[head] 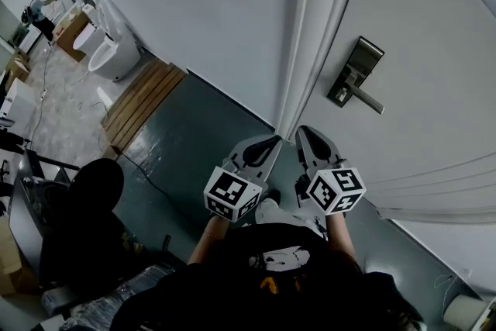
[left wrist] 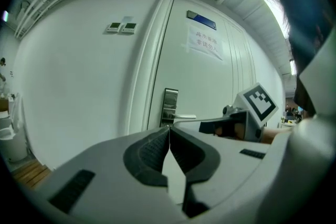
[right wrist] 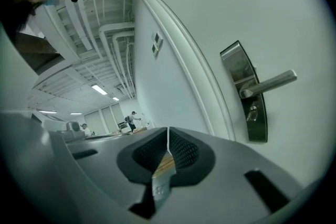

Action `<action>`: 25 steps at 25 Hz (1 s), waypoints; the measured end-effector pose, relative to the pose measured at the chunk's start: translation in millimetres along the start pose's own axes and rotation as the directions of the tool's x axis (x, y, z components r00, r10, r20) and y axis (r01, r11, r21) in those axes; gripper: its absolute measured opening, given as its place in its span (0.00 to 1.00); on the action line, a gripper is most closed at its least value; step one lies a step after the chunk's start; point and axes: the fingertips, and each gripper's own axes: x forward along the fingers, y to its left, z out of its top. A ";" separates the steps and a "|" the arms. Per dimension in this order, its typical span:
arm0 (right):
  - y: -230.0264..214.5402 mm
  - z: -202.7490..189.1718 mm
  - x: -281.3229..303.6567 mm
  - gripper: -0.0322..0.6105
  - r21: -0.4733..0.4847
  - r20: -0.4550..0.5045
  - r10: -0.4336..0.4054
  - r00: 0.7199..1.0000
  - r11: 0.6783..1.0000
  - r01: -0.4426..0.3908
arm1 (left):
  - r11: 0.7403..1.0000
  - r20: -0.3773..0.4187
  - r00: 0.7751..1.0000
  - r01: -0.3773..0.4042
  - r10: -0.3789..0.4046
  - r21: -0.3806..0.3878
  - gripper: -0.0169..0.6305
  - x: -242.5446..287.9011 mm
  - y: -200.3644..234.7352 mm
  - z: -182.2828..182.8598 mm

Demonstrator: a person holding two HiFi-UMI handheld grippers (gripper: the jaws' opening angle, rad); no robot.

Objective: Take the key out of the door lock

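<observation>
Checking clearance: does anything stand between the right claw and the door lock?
Nothing visible does. Open air separates the right claw, shut on what looks like the key, from the lock plate; only the lever handle juts out from it.

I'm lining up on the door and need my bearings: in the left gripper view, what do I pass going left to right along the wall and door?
Left to right: wooden planks → wall switches → lock plate → paper notice.
</observation>
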 end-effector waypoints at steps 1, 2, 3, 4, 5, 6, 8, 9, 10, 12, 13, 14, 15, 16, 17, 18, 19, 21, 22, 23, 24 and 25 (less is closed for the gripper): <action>-3.9 1.6 4.8 0.06 0.005 0.001 -0.002 1.000 1.000 0.002 | 1.000 -0.007 1.000 0.007 -0.007 0.002 0.04 6.3 3.1 -0.2; -8.1 2.4 9.4 0.06 0.008 0.001 -0.004 1.000 1.000 0.004 | 1.000 -0.014 1.000 0.013 -0.013 0.007 0.04 12.8 6.1 -0.8; -12.2 2.3 14.0 0.06 0.011 -0.001 -0.005 1.000 1.000 0.005 | 1.000 -0.021 1.000 0.018 -0.018 0.012 0.04 19.1 8.9 -1.7; -16.1 1.5 18.5 0.06 0.014 -0.005 -0.006 1.000 1.000 0.006 | 1.000 -0.027 0.999 0.022 -0.022 0.016 0.04 24.9 11.8 -2.6; -19.6 0.5 22.9 0.06 0.017 -0.009 -0.006 1.000 1.000 0.006 | 0.999 -0.032 0.999 0.026 -0.025 0.019 0.04 30.0 14.8 -3.2; -22.7 -0.3 27.1 0.06 0.021 -0.011 -0.007 1.000 1.000 0.007 | 0.999 -0.035 0.999 0.029 -0.028 0.021 0.04 34.7 17.7 -3.1; -27.9 -0.8 34.0 0.06 0.033 -0.014 -0.008 1.000 0.999 0.008 | 0.999 -0.041 0.999 0.036 -0.035 0.029 0.04 42.5 22.3 -1.2; -30.2 -1.2 36.6 0.06 0.039 -0.016 -0.008 1.000 0.999 0.008 | 0.999 -0.043 0.998 0.040 -0.038 0.035 0.04 45.7 23.9 -0.5; -32.4 -2.0 38.9 0.06 0.045 -0.018 -0.008 1.000 0.999 0.008 | 0.998 -0.047 0.998 0.042 -0.040 0.039 0.04 48.5 25.5 -0.3; -36.0 -3.9 43.0 0.06 0.056 -0.021 -0.006 1.000 0.998 0.007 | 0.998 -0.054 0.998 0.046 -0.044 0.042 0.04 53.4 28.7 -0.4; -37.5 -4.3 44.6 0.06 0.060 -0.022 -0.005 1.000 0.998 0.007 | 0.998 -0.057 0.997 0.048 -0.045 0.041 0.04 55.6 30.2 -0.2; -38.9 -4.3 45.8 0.06 0.062 -0.021 -0.005 1.000 0.998 0.006 | 0.998 -0.058 0.997 0.049 -0.047 0.042 0.04 57.6 31.3 0.1; -40.5 -3.9 46.6 0.06 0.063 -0.020 -0.006 1.000 0.998 0.007 | 0.998 -0.058 0.997 0.051 -0.048 0.042 0.04 59.6 32.0 0.6; -42.2 -3.6 47.3 0.06 0.062 -0.019 -0.008 1.000 0.998 0.009 | 0.998 -0.057 0.997 0.053 -0.050 0.042 0.04 61.3 32.4 1.0; -43.6 -3.3 47.9 0.06 0.061 -0.019 -0.010 1.000 0.998 0.012 | 0.998 -0.057 0.997 0.055 -0.053 0.043 0.04 62.8 32.5 1.2; -45.0 -3.4 48.3 0.06 0.060 -0.020 -0.014 1.000 0.998 0.015 | 0.997 -0.059 0.997 0.059 -0.057 0.043 0.04 64.1 32.2 0.9; -46.3 -3.7 48.4 0.06 0.059 -0.021 -0.017 1.000 0.998 0.018 | 0.997 -0.061 0.996 0.064 -0.061 0.043 0.04 65.5 31.6 0.1; -48.8 -4.9 47.4 0.06 0.060 -0.022 -0.021 1.000 0.998 0.022 | 0.997 -0.067 0.995 0.072 -0.069 0.041 0.04 69.2 30.7 -1.9; -50.1 -5.4 46.5 0.06 0.061 -0.021 -0.023 0.999 0.998 0.025 | 0.996 -0.069 0.995 0.076 -0.073 0.041 0.04 71.4 30.5 -2.4; -51.6 -5.8 45.5 0.06 0.063 -0.020 -0.027 0.999 0.998 0.028 | 0.996 -0.071 0.994 0.082 -0.078 0.043 0.04 73.8 30.3 -2.2; -53.1 -5.8 44.6 0.06 0.065 -0.019 -0.033 0.999 0.997 0.034 | 0.995 -0.071 0.994 0.088 -0.085 0.047 0.04 76.1 29.8 -1.0; -55.0 -5.5 43.7 0.06 0.066 -0.017 -0.040 0.999 0.997 0.041 | 0.994 -0.070 0.993 0.096 -0.092 0.051 0.04 78.4 29.2 1.1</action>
